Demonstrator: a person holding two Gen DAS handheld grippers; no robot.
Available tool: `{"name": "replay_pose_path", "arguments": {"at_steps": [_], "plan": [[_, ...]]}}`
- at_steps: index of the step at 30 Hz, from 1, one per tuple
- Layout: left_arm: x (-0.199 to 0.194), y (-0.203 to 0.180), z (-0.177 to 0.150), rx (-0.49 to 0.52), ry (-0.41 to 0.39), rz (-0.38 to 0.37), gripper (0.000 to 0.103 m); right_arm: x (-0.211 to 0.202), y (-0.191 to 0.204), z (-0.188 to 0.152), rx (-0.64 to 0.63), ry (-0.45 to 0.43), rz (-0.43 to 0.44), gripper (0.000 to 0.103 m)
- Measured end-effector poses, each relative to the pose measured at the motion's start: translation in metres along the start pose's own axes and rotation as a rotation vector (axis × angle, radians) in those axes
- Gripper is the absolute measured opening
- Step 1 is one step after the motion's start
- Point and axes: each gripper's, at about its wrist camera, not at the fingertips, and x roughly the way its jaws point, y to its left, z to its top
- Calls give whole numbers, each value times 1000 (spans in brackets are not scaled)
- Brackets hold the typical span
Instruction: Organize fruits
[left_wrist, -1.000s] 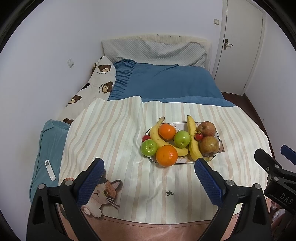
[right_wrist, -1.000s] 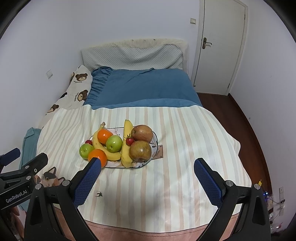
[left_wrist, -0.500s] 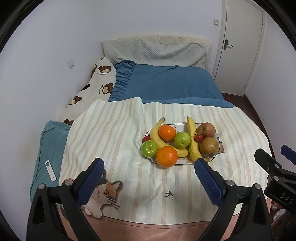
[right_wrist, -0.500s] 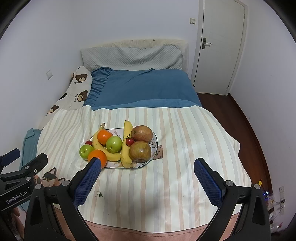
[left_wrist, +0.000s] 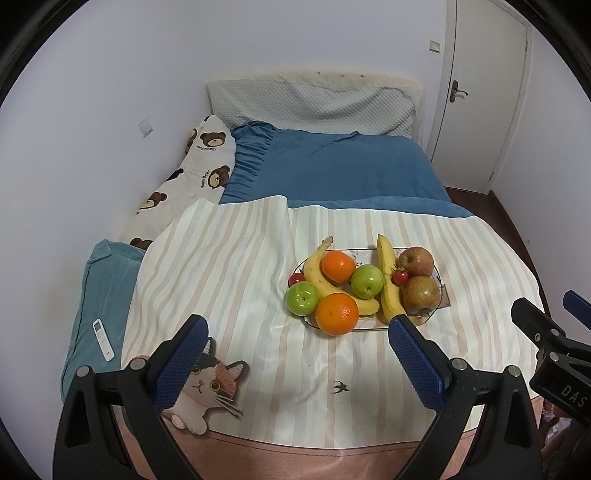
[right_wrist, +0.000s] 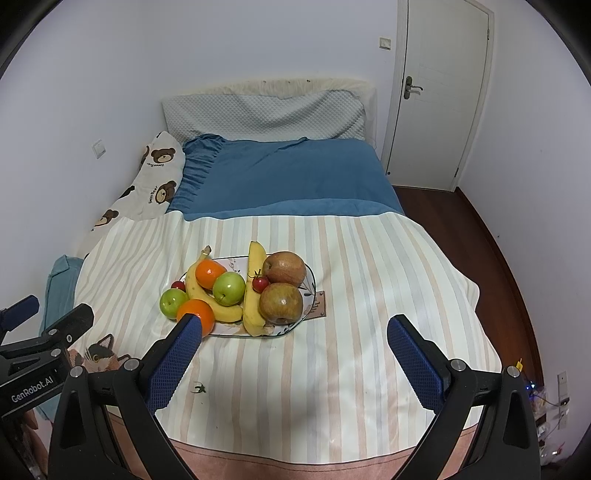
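Note:
An oval plate (left_wrist: 369, 323) (right_wrist: 312, 275) rests on the striped bedspread, piled with fruit. On it lie two oranges (left_wrist: 337, 314) (right_wrist: 209, 274), two green apples (left_wrist: 303, 297) (right_wrist: 229, 288), two bananas (left_wrist: 388, 284) (right_wrist: 253, 291), two brownish-red apples (left_wrist: 421, 294) (right_wrist: 281, 302) and small red tomatoes (left_wrist: 400, 277) (right_wrist: 260, 282). My left gripper (left_wrist: 297, 328) hangs open above the bedspread just short of the plate. My right gripper (right_wrist: 293, 328) is open too, hovering near the plate's right front. Nothing sits between either pair of fingers.
The striped spread (right_wrist: 369, 295) covers a bed with a blue blanket (left_wrist: 332, 173), a grey pillow (left_wrist: 310, 99) and a bear-print pillow (left_wrist: 192, 173). A white remote (left_wrist: 103, 334) lies on a teal cushion at left. Wooden floor (right_wrist: 498, 258) and a white door (right_wrist: 439, 92) are at right.
Both views have shifted only slightly; the plate of fruit sits almost where it was. Both grippers stay open and hold nothing.

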Motion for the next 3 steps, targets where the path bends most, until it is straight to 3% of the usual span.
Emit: {"name": "replay_pose_path", "arguments": {"at_steps": [3], "plan": [[-1, 0, 1, 1, -3, -1, 100, 0, 0, 0, 1, -2, 3, 102]]}}
